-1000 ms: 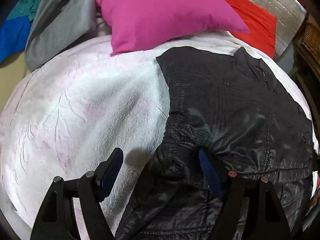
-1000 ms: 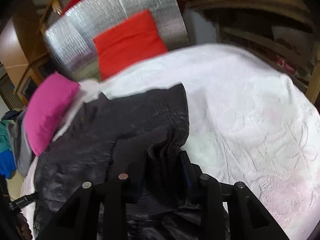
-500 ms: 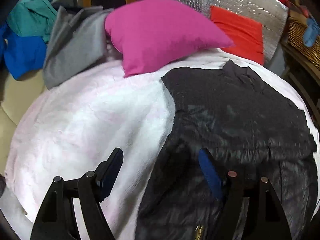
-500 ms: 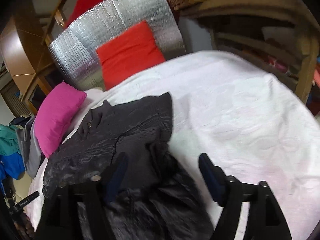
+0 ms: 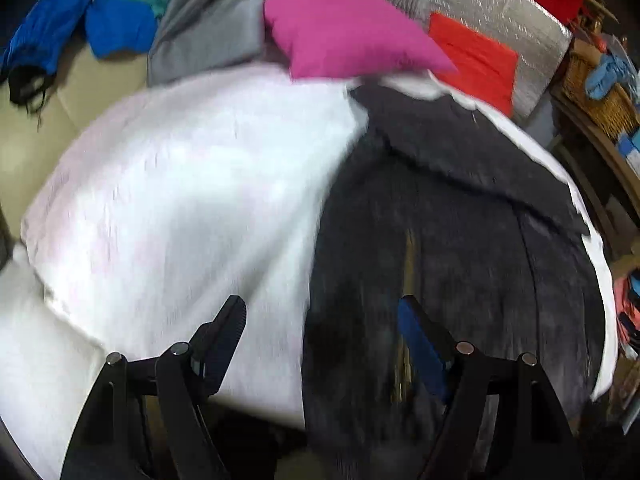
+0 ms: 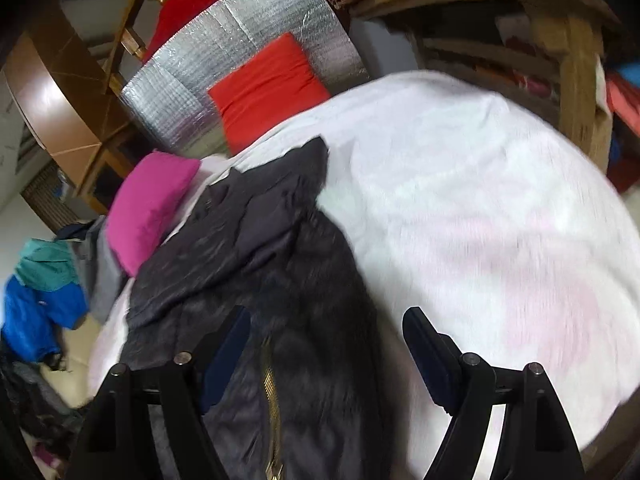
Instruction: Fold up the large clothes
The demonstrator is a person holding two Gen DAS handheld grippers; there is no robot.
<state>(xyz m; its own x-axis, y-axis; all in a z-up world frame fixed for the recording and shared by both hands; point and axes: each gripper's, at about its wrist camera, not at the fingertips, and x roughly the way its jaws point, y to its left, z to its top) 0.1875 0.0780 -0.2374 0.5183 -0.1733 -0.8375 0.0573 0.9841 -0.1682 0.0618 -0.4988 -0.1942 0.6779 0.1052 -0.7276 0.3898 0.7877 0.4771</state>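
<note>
Above the white bedspread (image 5: 168, 200), both tools (image 5: 320, 320) (image 6: 326, 332) gape empty over the black jacket (image 6: 280, 264), apparently spread flat.

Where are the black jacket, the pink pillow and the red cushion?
black jacket (image 5: 460, 240), left wrist view, middle of its body.
pink pillow (image 5: 344, 28), left wrist view, centre.
red cushion (image 6: 268, 88), right wrist view, centre.

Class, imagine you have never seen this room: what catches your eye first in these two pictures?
The black jacket sprawls over the white bedspread, its gold zipper running toward the camera. Behind it sit a bright magenta pillow and a red cushion leaning on a silver foil panel.
</note>
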